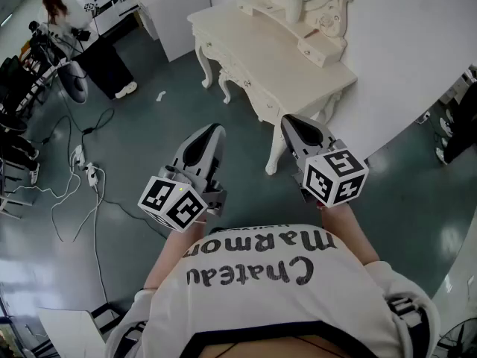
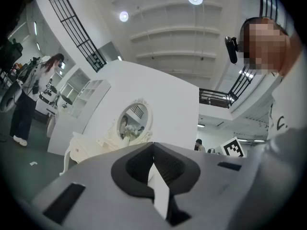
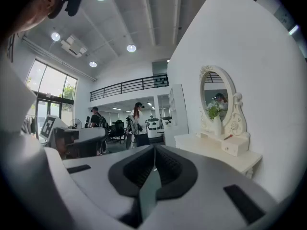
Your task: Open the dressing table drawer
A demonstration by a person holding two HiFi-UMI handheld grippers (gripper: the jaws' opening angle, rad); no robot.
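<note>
A cream dressing table [image 1: 277, 57] stands against the white wall, a little ahead of me. Its front drawers [image 1: 246, 88] face the open floor and look closed. On top are an oval mirror [image 3: 217, 92] and a vase of flowers [image 1: 294, 6]. My left gripper [image 1: 212, 130] is held in the air short of the table, shut with nothing between its jaws. My right gripper [image 1: 291, 121] is beside it, closer to the table's near leg, also shut and empty. The left gripper view shows the table [image 2: 88, 147] to the left past the left gripper [image 2: 153, 145]. The right gripper view shows the table [image 3: 216, 150] to the right of the right gripper [image 3: 154, 147].
Cables and a power strip [image 1: 82, 171] trail over the dark floor at the left. A person [image 1: 63, 2] stands by equipment at the far left, near a fan [image 1: 74, 80]. A white cabinet [image 1: 168, 13] stands left of the table. The curved white wall [image 1: 417, 51] closes off the right.
</note>
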